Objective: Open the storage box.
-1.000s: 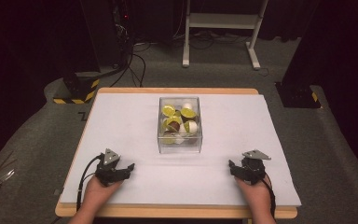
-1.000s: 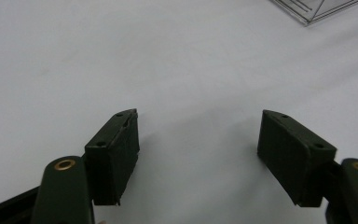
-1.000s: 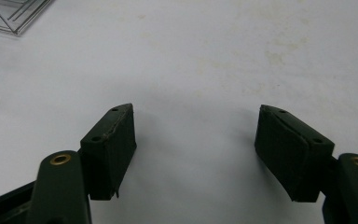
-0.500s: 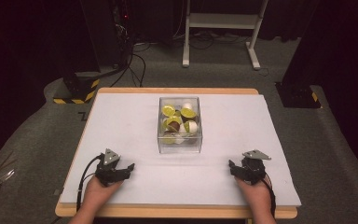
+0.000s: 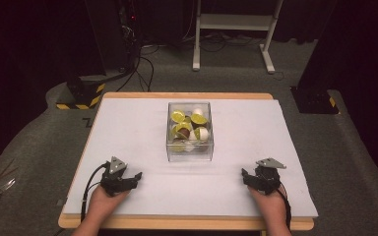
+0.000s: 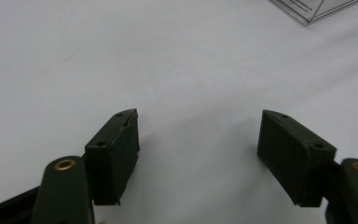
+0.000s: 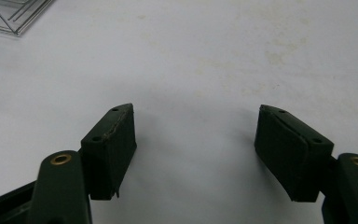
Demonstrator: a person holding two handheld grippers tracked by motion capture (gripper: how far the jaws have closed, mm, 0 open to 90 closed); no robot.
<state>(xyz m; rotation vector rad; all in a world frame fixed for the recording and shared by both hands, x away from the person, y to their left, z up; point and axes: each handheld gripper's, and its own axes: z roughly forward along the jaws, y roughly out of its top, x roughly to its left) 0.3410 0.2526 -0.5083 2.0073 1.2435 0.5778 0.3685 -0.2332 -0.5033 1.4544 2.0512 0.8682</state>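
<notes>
A clear plastic box (image 5: 189,132) stands in the middle of the white table mat (image 5: 128,132); it holds several yellow-green, white and brown rounded pieces. My left gripper (image 5: 137,176) rests on the mat near the front left, held in a hand, jaws wide apart with nothing between them. In the left gripper view the left gripper (image 6: 198,140) faces bare mat, with a corner of the box (image 6: 314,9) at the top right. My right gripper (image 5: 244,175) rests at the front right, also open and empty. The right gripper view shows the right gripper (image 7: 195,135) over bare mat, box corner (image 7: 14,14) at top left.
The mat covers a wooden table (image 5: 187,223) whose front edge lies just behind both hands. Beyond the table are a dark cabinet (image 5: 103,34), floor cables (image 5: 142,64), a white metal frame (image 5: 236,24) and yellow-black striped blocks (image 5: 78,98).
</notes>
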